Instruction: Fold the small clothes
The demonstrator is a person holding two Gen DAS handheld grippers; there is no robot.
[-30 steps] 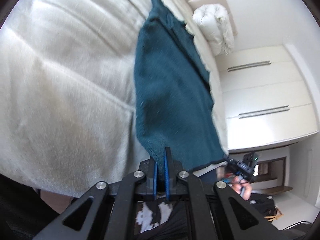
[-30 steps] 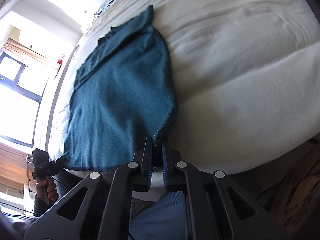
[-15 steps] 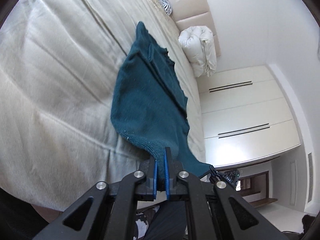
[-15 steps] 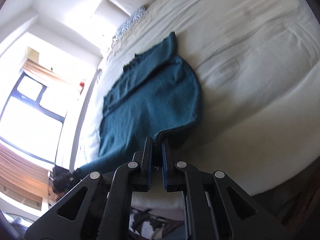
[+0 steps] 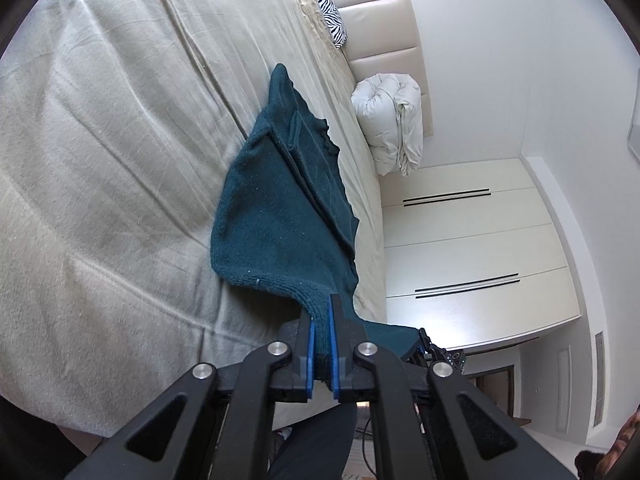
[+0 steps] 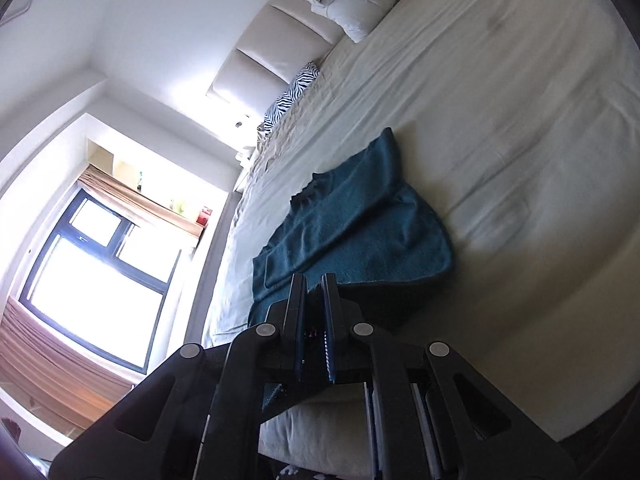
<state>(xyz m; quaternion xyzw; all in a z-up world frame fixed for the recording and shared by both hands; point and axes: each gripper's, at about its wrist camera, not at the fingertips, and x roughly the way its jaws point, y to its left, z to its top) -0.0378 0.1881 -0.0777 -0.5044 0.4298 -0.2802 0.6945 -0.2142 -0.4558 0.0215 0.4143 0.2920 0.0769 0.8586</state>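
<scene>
The left gripper (image 5: 320,344) has its jaws clamped on the knit hem of the teal sweater (image 5: 280,216). The right gripper (image 6: 314,320) likewise pinches a lower edge of the same garment, jaws closed on the fabric. The sweater lies mostly on the bed (image 5: 100,140), running from frame centre toward the lower middle, its near end lifted off the sheet.

Judged from here, uneven pulling between the two hands could skew the fold. The thick knit might also slip from one pinch, dropping a corner and bunching the cloth.

The sheet is pale and creased. A white duvet (image 5: 392,128) sits right of centre, a zebra-print pillow (image 5: 328,8) at top centre, white wardrobe doors (image 5: 472,240) at right, and a bright window (image 6: 92,272) at lower left of the right wrist view.
</scene>
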